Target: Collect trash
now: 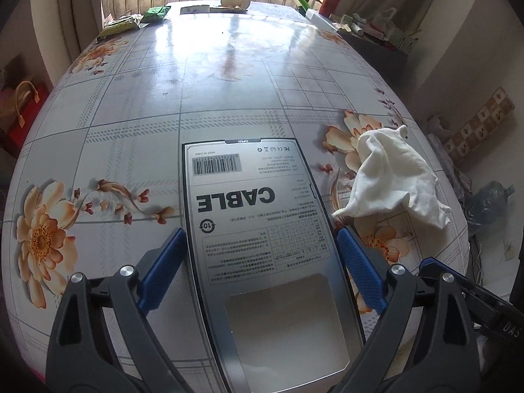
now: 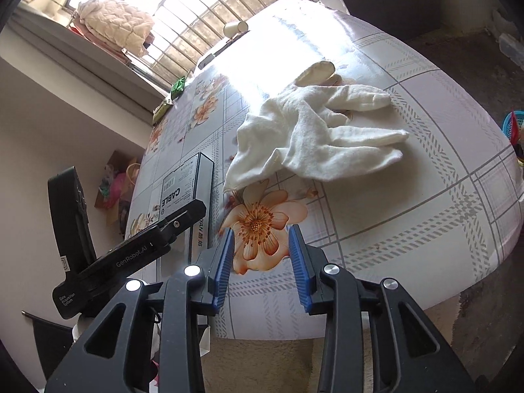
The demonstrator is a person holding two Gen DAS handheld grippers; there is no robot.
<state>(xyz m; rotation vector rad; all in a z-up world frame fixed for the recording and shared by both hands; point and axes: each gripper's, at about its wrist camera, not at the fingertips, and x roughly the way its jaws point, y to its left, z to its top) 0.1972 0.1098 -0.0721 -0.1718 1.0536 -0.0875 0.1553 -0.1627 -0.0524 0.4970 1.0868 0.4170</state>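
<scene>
On the floral table (image 1: 229, 65), my left tongs (image 1: 260, 245) straddle the cable box (image 1: 255, 196), spread wide, not pressing; my right tongs (image 2: 262, 249) hang part-open, empty, near the white glove (image 2: 314, 131).

Between my left gripper's (image 1: 260, 255) ribbed blue plastic pads lies the cable box (image 1: 258, 229), smooth printed cardboard with a dull grey sheen. The gripper arms look like matt black plastic with bright metal rivets. Under it all, the table's (image 1: 229, 75) flowered cover looks like glossy oilcloth, throwing back hard glare farther ahead. Just right of the box, ahead of my right gripper (image 2: 262, 262), sits a white glove (image 2: 314, 131), soft, fuzzy knitted cloth, matt and rumpled. At the far end, a paper cup (image 1: 234, 0) looks matt beige.
</scene>
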